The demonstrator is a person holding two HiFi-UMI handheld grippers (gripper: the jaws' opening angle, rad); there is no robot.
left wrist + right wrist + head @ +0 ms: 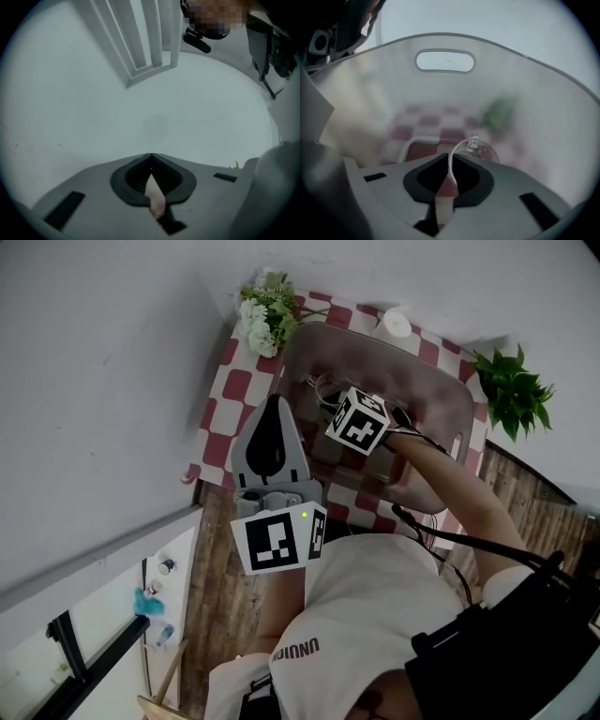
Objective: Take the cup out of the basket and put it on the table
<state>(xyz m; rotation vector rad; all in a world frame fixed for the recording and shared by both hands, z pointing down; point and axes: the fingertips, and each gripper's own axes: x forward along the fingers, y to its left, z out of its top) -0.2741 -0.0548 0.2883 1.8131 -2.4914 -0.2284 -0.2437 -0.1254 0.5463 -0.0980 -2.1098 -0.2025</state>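
Inside one basket (534, 93), right tool (451, 158), one cup (482, 149)

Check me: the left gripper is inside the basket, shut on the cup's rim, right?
Not the left: the right gripper is inside the basket, shut on the rim of the cup, as the right gripper view shows. The left gripper is shut on nothing.

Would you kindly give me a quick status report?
Left gripper shut, empty. Right gripper shut on cup rim, inside basket. Nothing seen blocking.
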